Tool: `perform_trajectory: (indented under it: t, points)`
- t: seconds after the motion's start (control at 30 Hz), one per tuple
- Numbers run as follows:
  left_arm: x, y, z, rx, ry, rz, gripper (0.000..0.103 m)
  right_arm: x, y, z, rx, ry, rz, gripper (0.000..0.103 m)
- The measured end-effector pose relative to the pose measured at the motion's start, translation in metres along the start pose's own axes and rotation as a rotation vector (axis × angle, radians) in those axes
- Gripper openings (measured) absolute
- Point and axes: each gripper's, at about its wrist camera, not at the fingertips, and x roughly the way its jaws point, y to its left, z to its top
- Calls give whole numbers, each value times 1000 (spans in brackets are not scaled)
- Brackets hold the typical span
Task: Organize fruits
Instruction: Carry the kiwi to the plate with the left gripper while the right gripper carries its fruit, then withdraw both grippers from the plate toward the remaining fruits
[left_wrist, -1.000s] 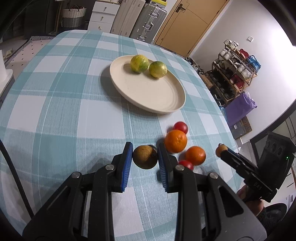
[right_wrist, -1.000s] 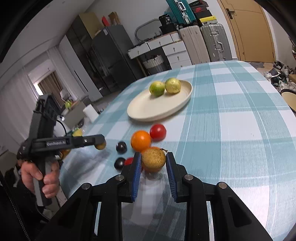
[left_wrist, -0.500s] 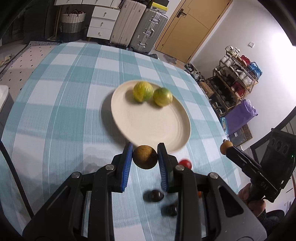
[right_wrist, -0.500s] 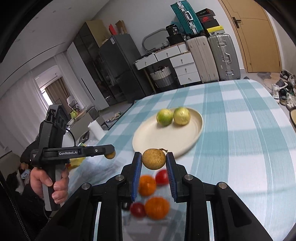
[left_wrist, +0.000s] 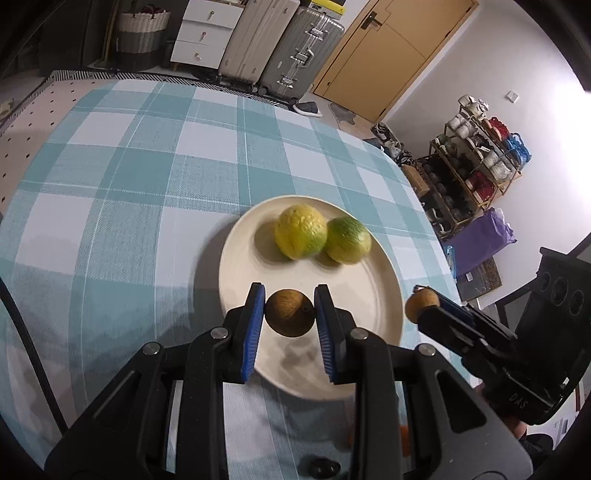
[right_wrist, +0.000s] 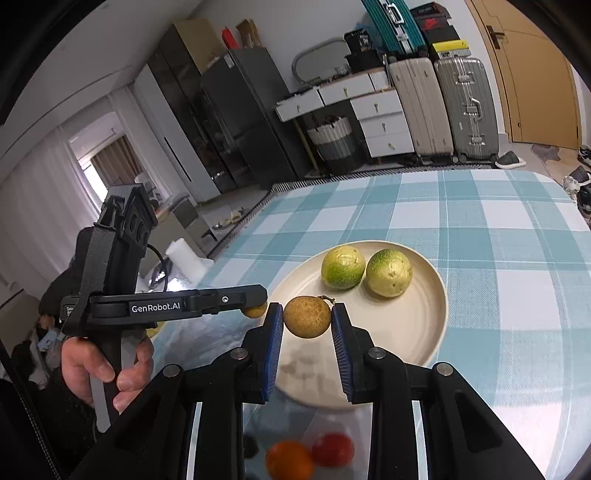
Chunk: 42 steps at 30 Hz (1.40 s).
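Left wrist view: the left gripper (left_wrist: 289, 314) has its fingers clamped on a brown fruit (left_wrist: 290, 312), held over the near rim of the cream plate (left_wrist: 373, 295), presumably so it drops inside rather than rolling off the surface. The right gripper (right_wrist: 307, 316) grips a second brown fruit (right_wrist: 307, 316) over the same rim. Two green-yellow fruits (left_wrist: 301, 231) already sit at the plate's far side, leaving the near part free.

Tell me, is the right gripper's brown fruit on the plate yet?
Not yet: the brown fruit hangs clamped in the right gripper above the plate.
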Motion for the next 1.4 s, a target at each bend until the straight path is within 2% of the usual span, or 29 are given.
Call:
perform_trajectory:
  t: [0.5, 0.8, 1.0, 1.03, 1.07, 1.1, 1.23, 1.4]
  points:
    - [43, 21, 25, -48, 22, -18, 24, 61, -14, 14, 4, 100, -59, 28]
    - [54, 26, 32, -65, 29, -37, 25, 77, -20, 13, 13, 132, -77, 28]
    - [59, 27, 37, -100, 39, -53, 26, 78, -21, 17, 20, 118, -78, 29]
    - [58, 26, 37, -104, 40, -58, 35, 77, -21, 18, 18, 111, -80, 32]
    - [57, 26, 37, -108, 40, -56, 45, 75, -20, 18, 17, 100, -79, 42]
    - [55, 25, 37, -108, 36, -69, 48, 72, -20, 18, 17, 84, -73, 51]
    - [40, 19, 35, -94, -3, -43, 61, 58, -17, 17, 6, 47, -72, 51]
    - [21, 13, 29, -84, -24, -45, 62, 33, -16, 11, 9, 16, -70, 51]
